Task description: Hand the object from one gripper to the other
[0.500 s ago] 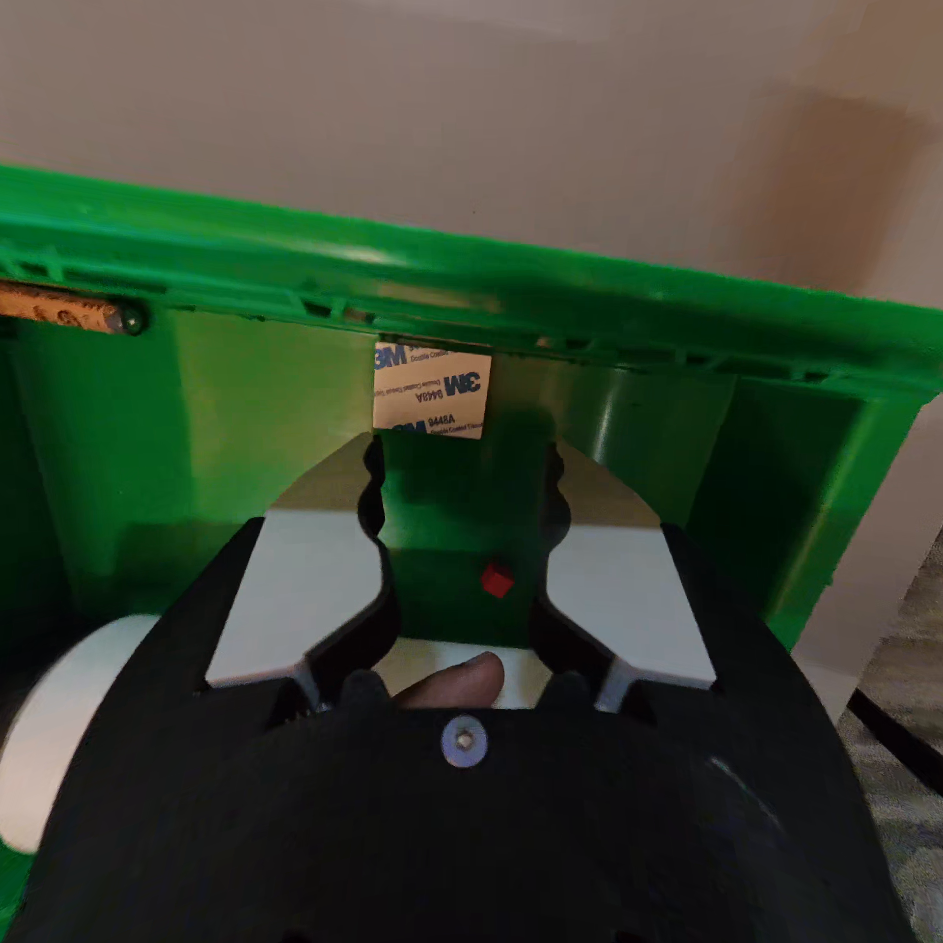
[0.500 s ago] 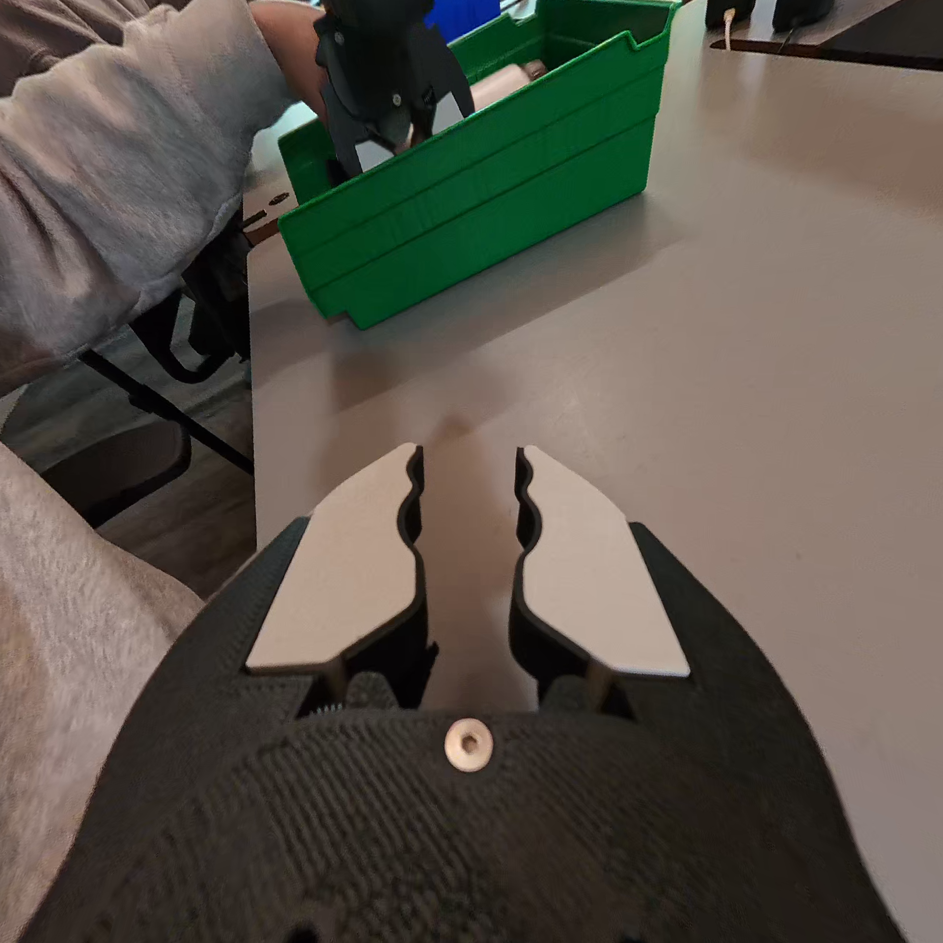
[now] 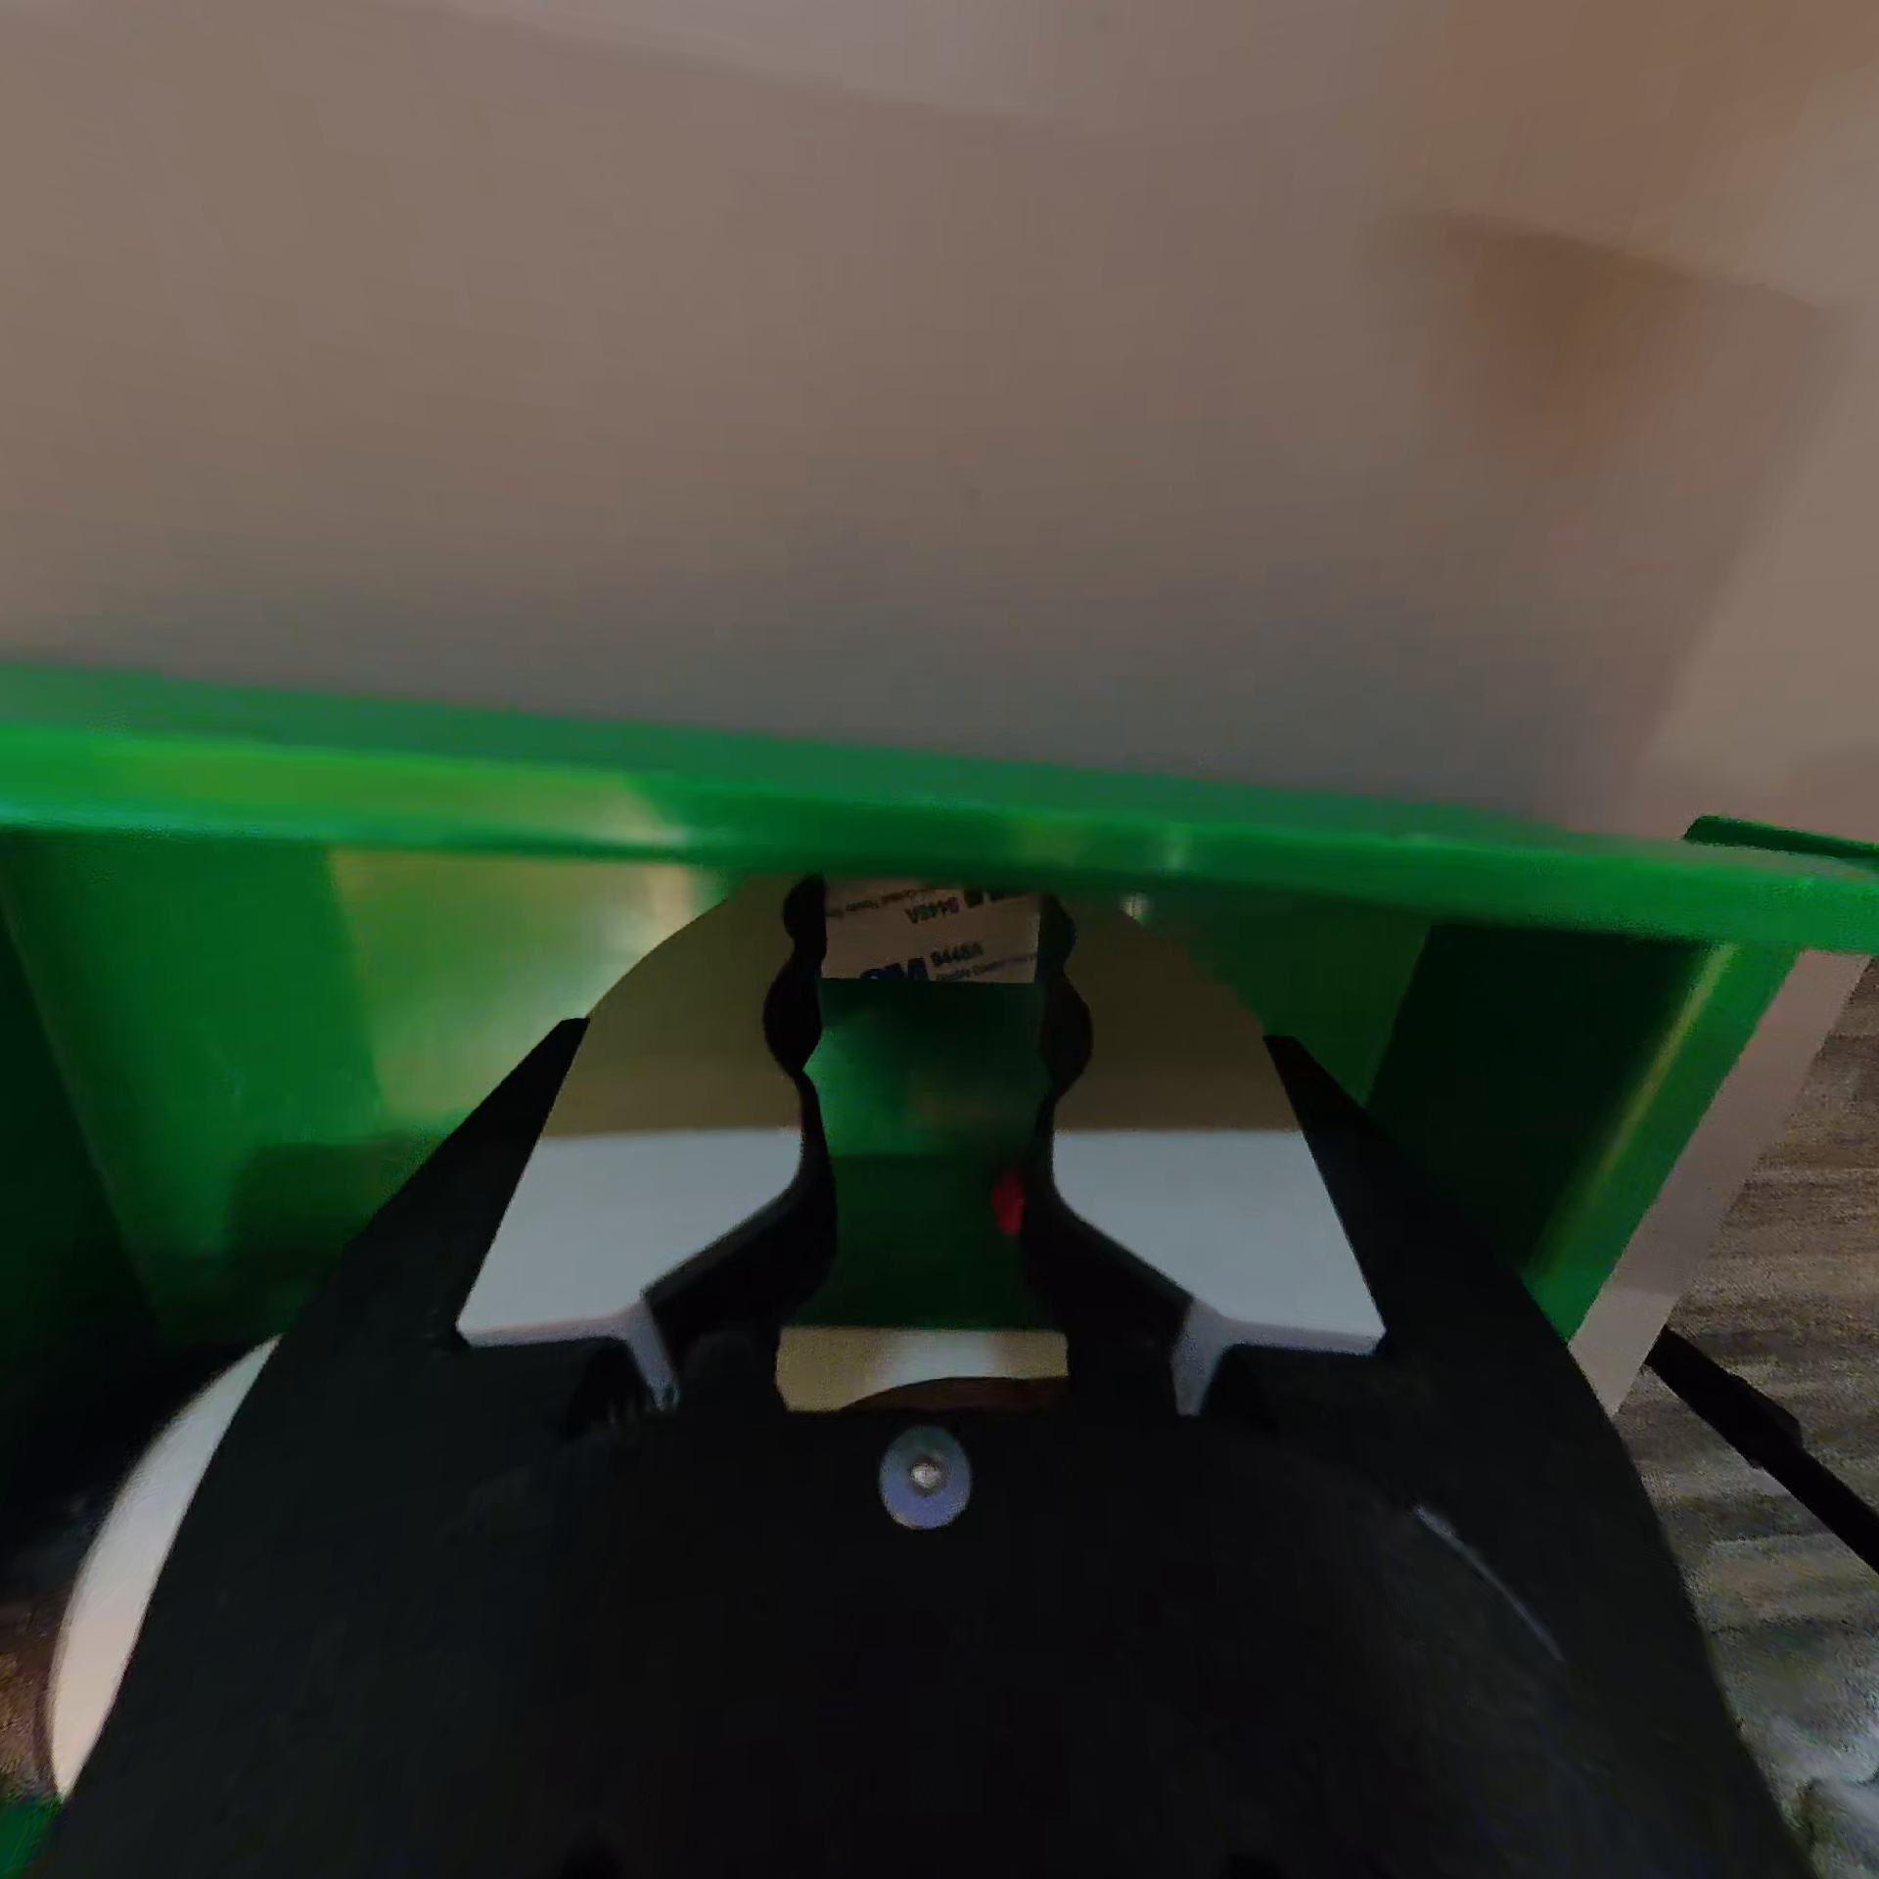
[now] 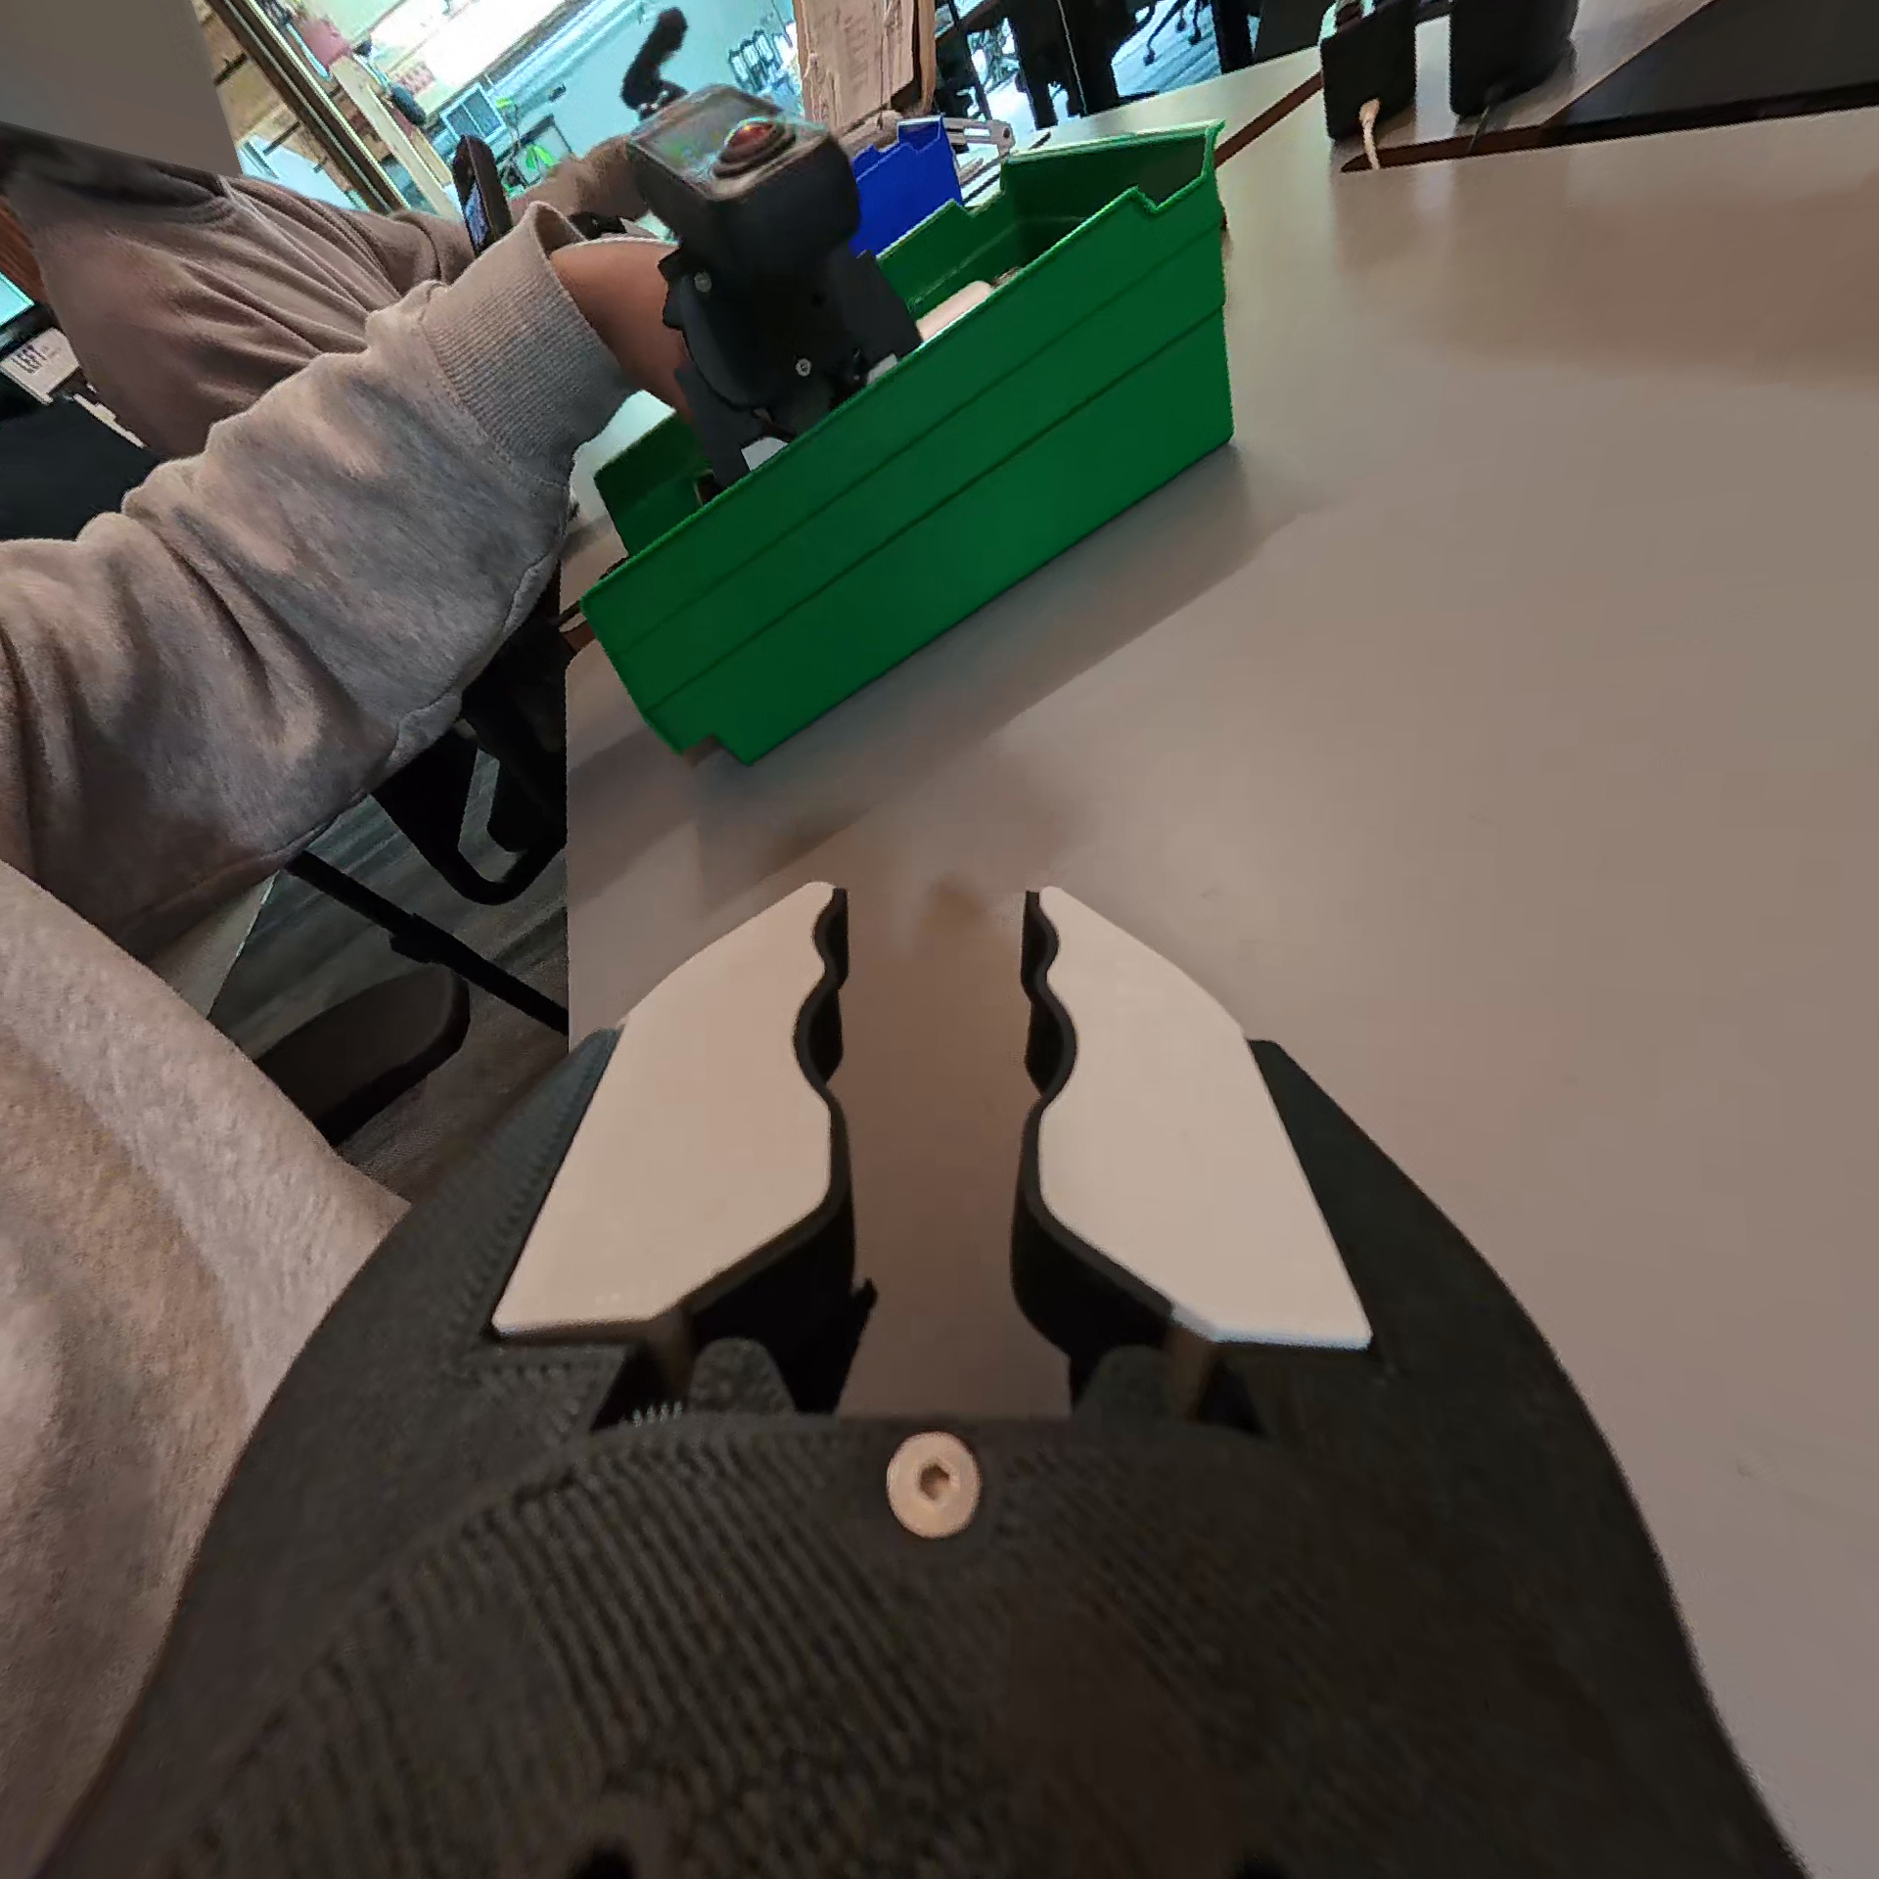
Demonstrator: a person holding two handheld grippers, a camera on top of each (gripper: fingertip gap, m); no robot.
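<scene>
My left gripper (image 3: 930,915) is down inside a green bin (image 3: 1525,885), pointing at its far wall. Its jaws are open with nothing between them. A tan printed sticker (image 3: 930,961) on that wall shows between the fingertips. A small red piece (image 3: 1009,1210) lies by the right finger's inner edge. A white roll (image 3: 112,1586) lies at the lower left, and a cream object (image 3: 915,1368) shows under the jaw base. My right gripper (image 4: 932,905) is open and empty above the grey table (image 4: 1474,813). From there the left gripper's black body (image 4: 773,325) shows in the bin (image 4: 915,529).
A person's grey sleeve (image 4: 305,569) reaches to the bin from the left. A blue bin (image 4: 905,183) stands behind the green one. Dark devices (image 4: 1423,61) sit at the table's far right. The table edge (image 4: 569,864) runs left of my right gripper, with a chair below. Some 30 centimetres of space lies between my two pairs of fingers. The small red piece (image 3: 1009,1210) is closer to my left gripper, around 8 centimetres from its tips; the right tips are 35 centimetres off. The white roll (image 3: 112,1586) is about 15 centimetres from my left fingertips and 40 centimetres from my right.
My left gripper has moved closer to the bin's far wall and its jaws have narrowed. The fingertip seen under it is gone from view. My right gripper has tilted up a little.
</scene>
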